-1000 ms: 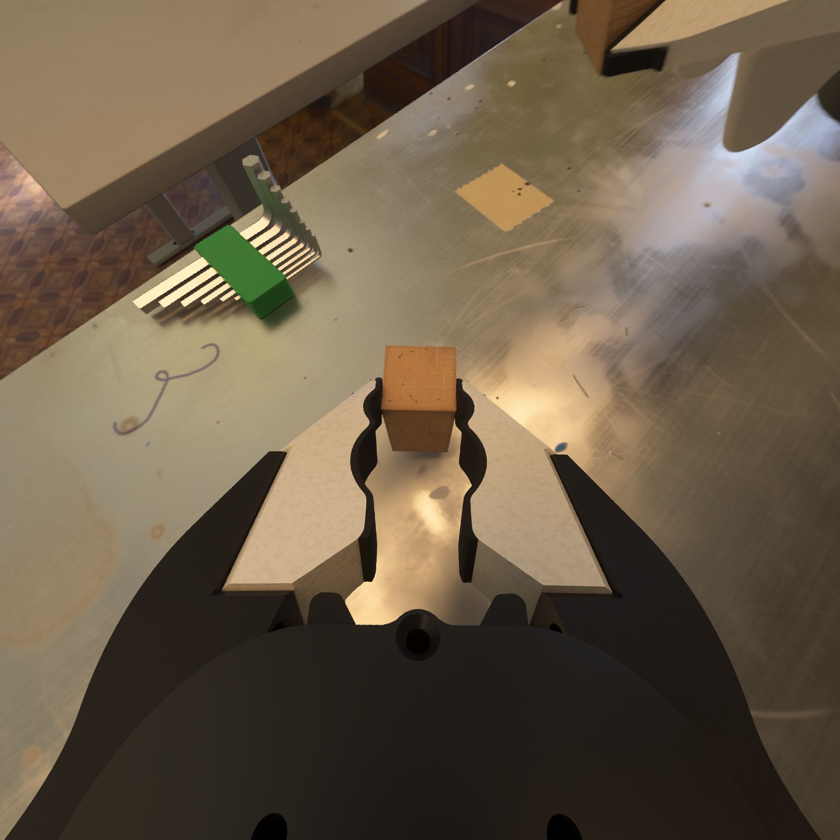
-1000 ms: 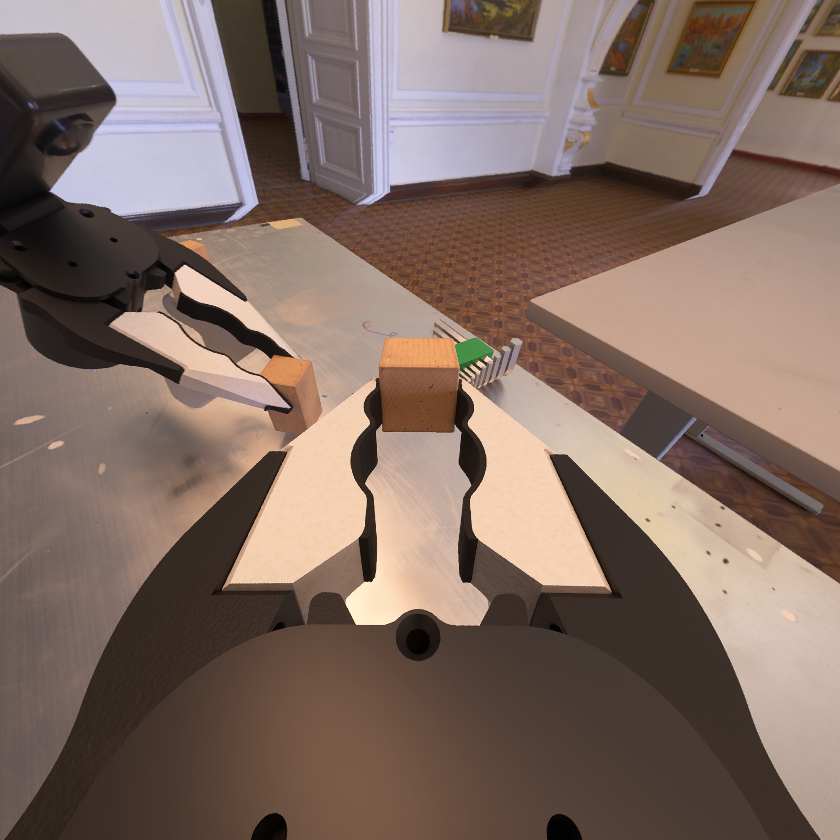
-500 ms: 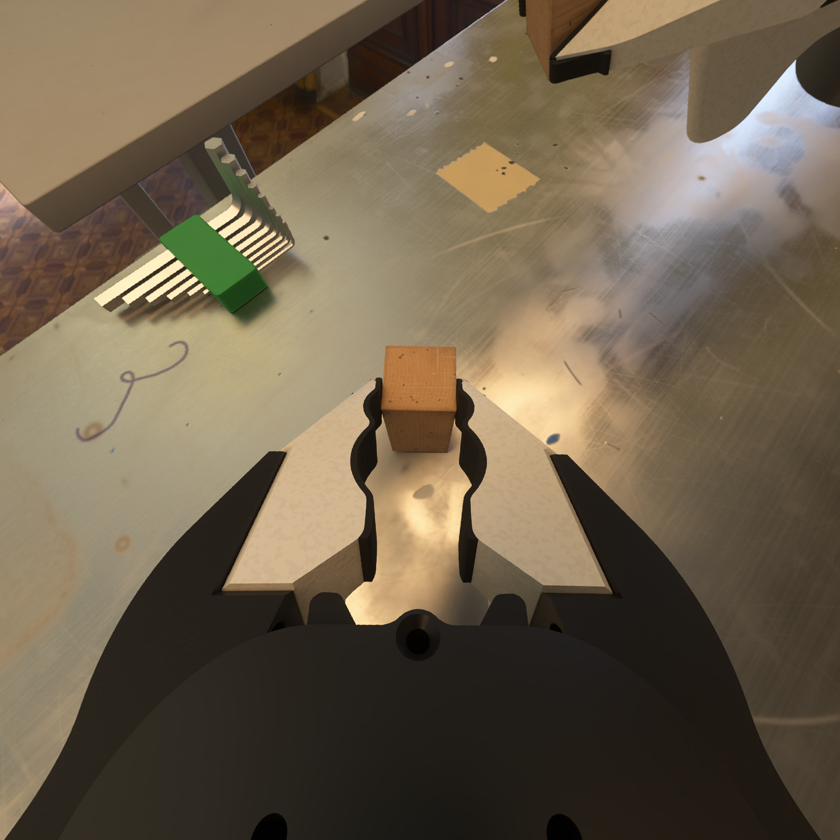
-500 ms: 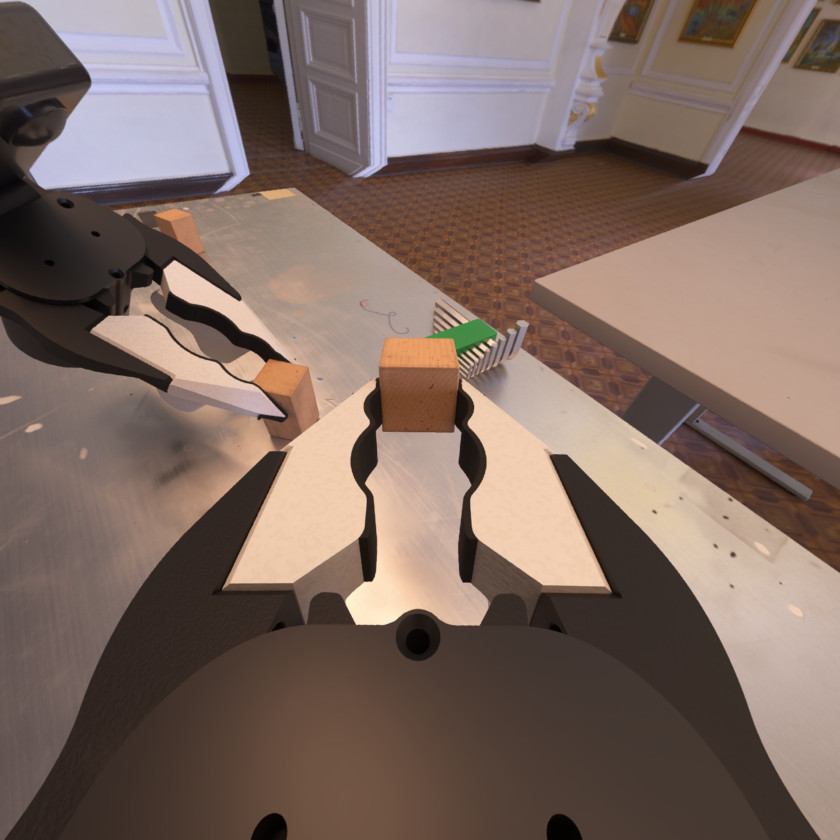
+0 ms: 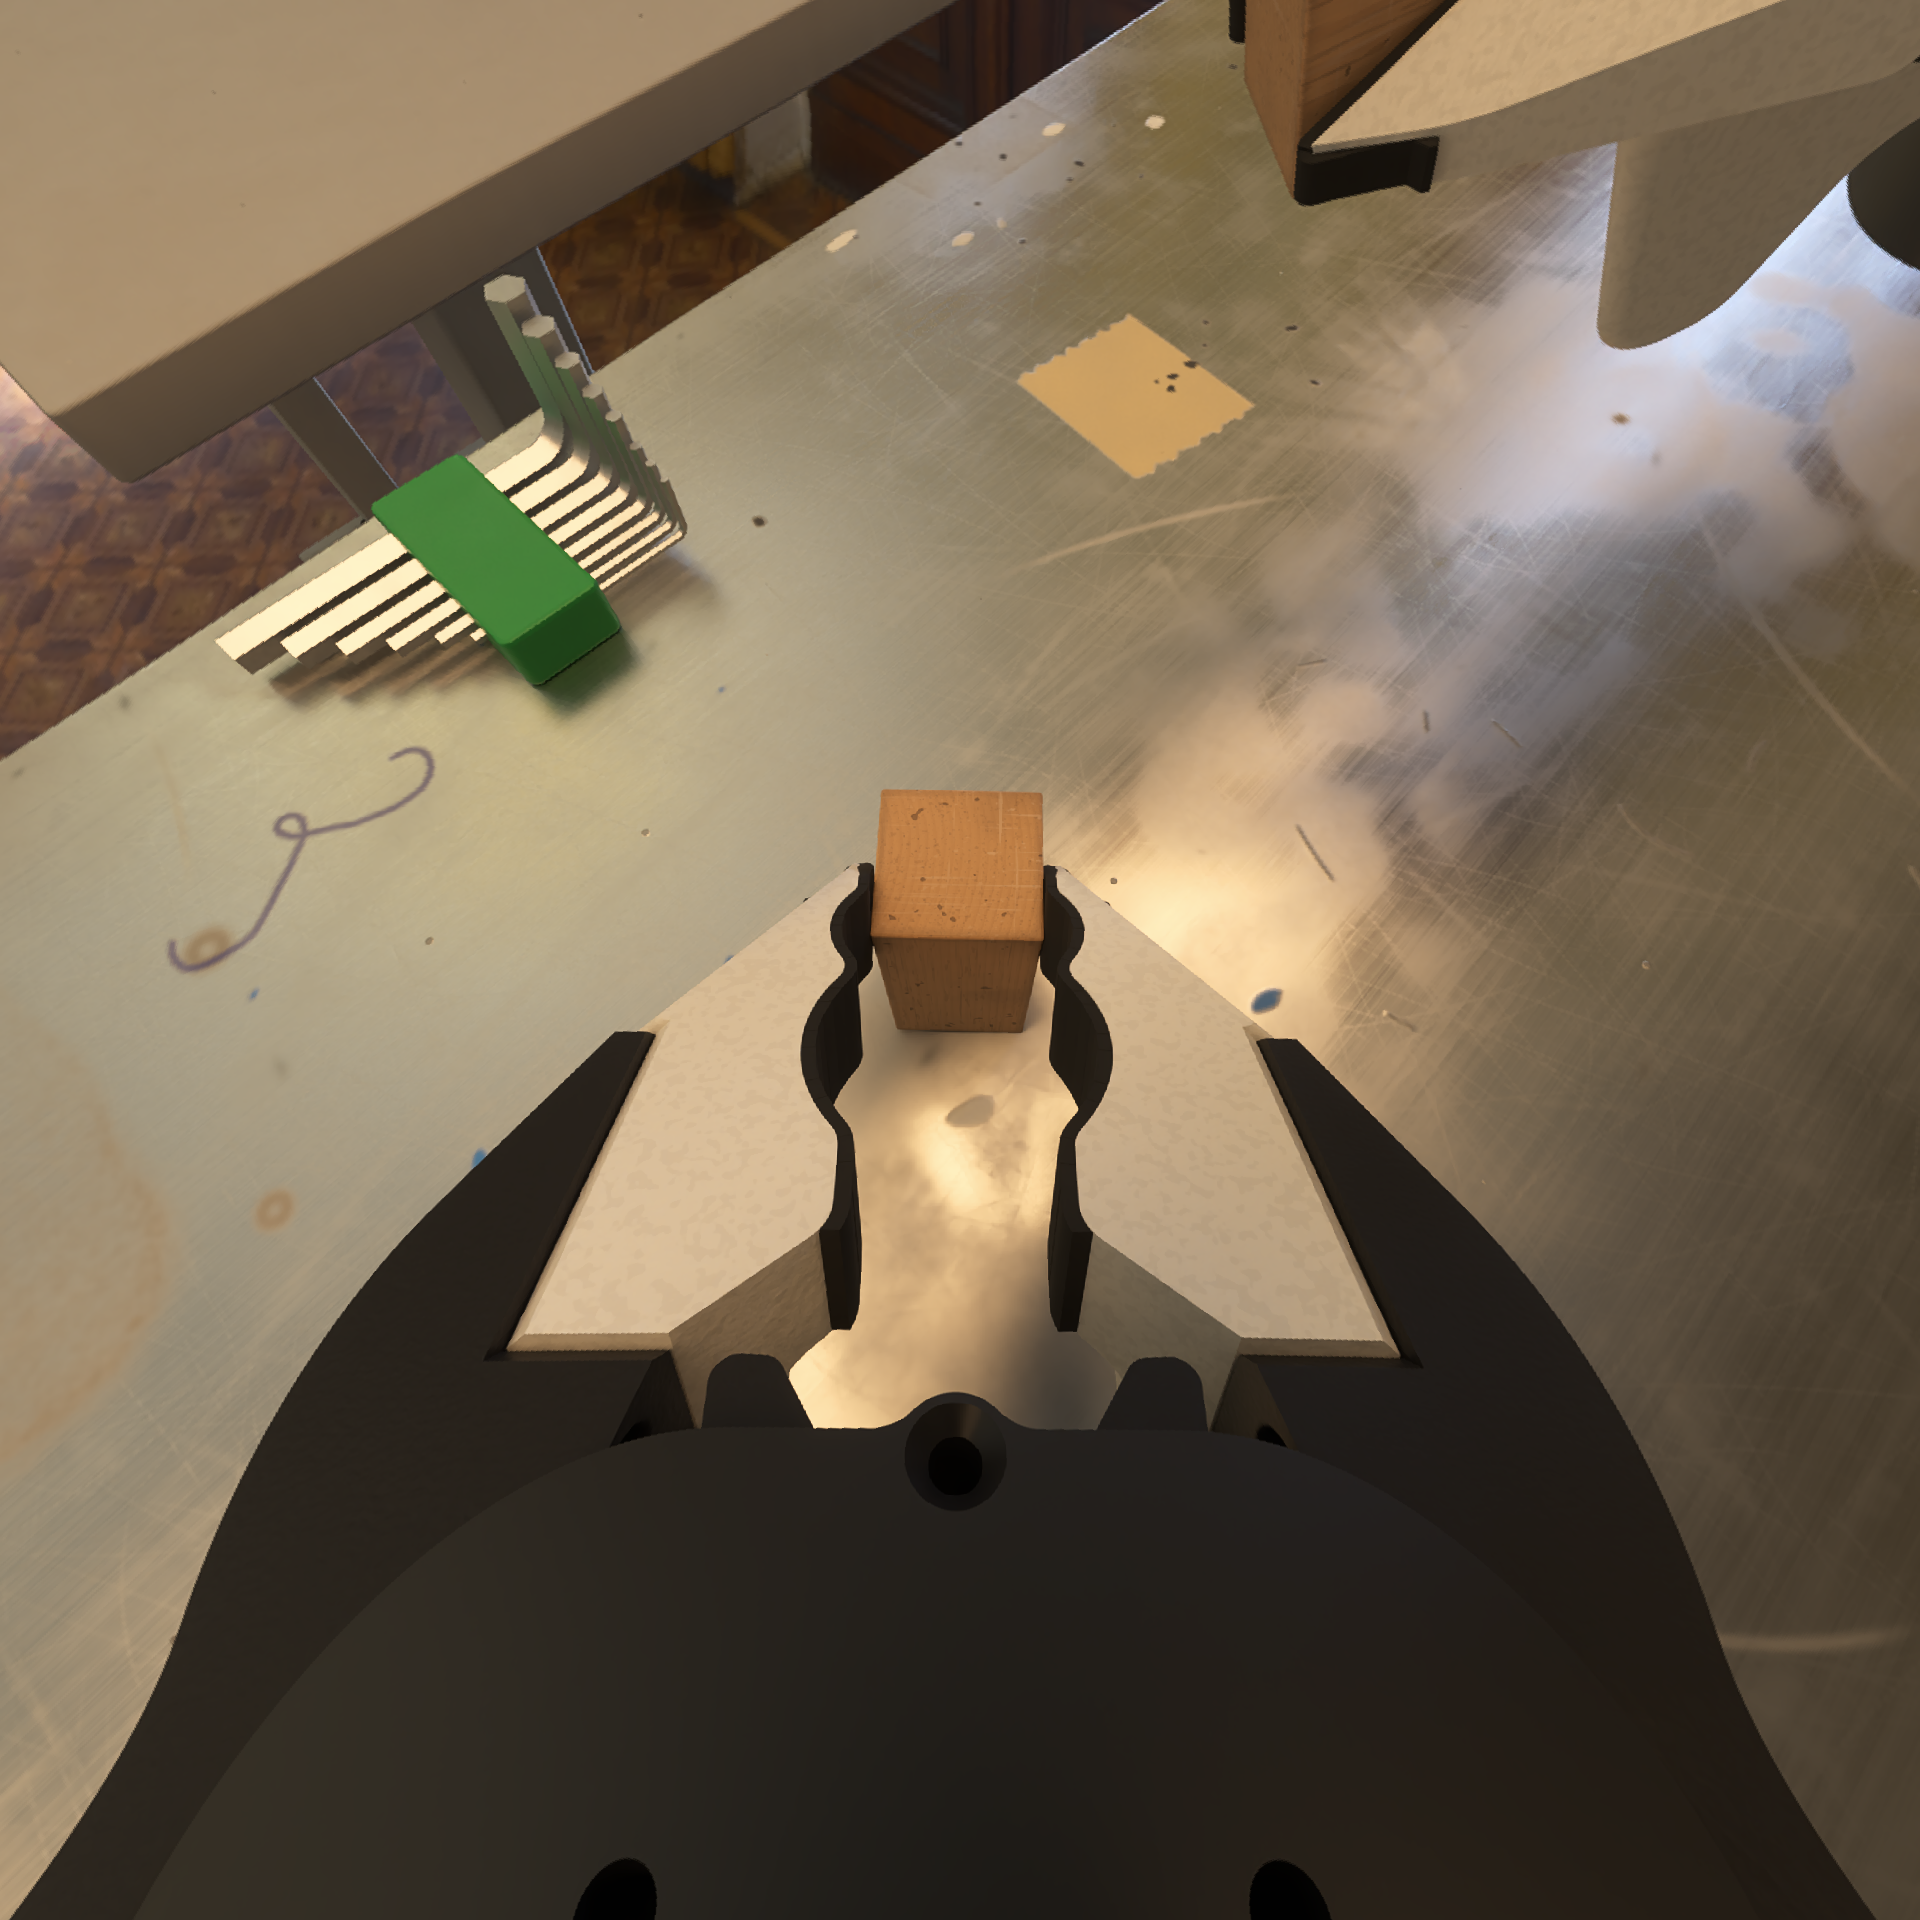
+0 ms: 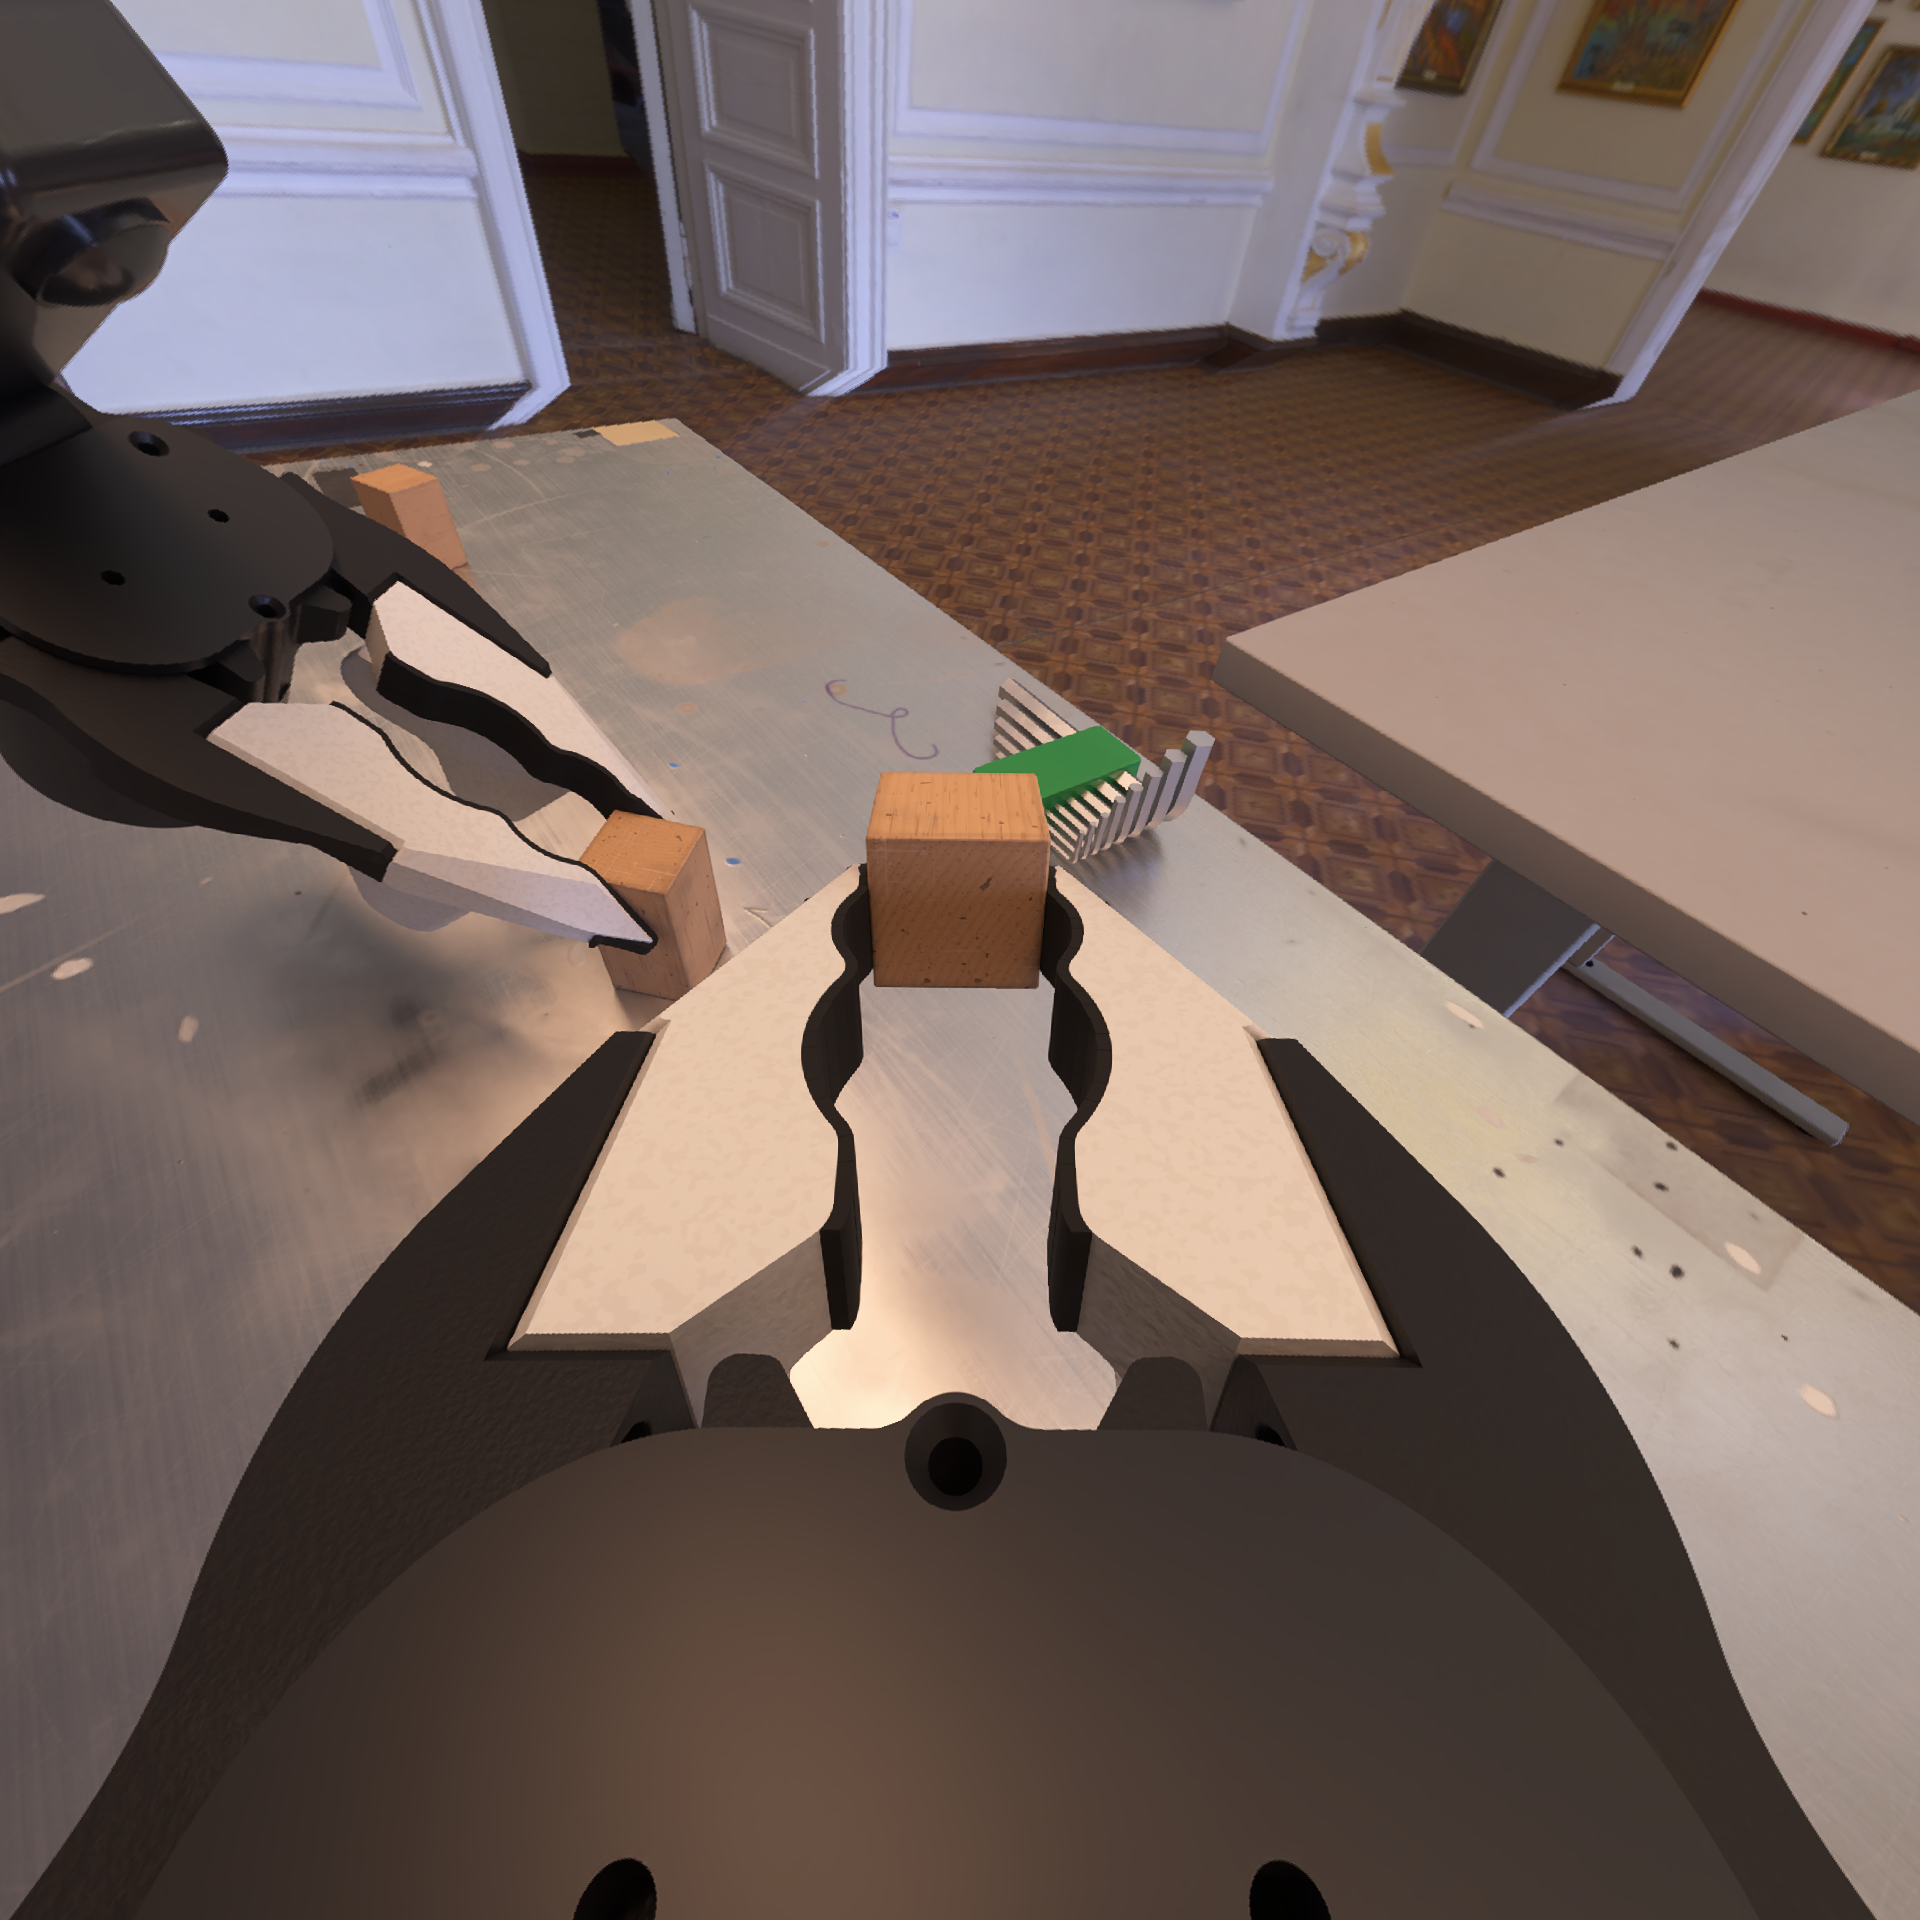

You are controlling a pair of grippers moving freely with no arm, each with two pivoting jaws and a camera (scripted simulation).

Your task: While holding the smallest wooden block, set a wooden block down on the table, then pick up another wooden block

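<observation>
My left gripper [image 5: 958, 883] is shut on an upright wooden block [image 5: 958, 904] and holds it low over the metal table [image 5: 1507, 1091]. In the right wrist view this block [image 6: 670, 904] reaches down to the table surface; I cannot tell if it touches. My right gripper [image 6: 956, 883] is shut on a wooden cube [image 6: 956, 894] held above the table. In the left wrist view that cube [image 5: 1288, 83] shows at the top right. A third wooden block [image 6: 410, 509] stands alone at the table's far end, behind the left gripper [image 6: 623, 883].
A set of hex keys in a green holder [image 5: 499, 566] lies near the table's edge; it also shows in the right wrist view [image 6: 1081, 774]. A tan patch [image 5: 1132, 395] is on the table. A second grey table [image 6: 1610, 675] stands beyond the edge, over patterned floor.
The right wrist view has shifted, so the table's far end and the third block now show. The right gripper has moved slightly left in the left wrist view. Both grippers still hold their blocks.
</observation>
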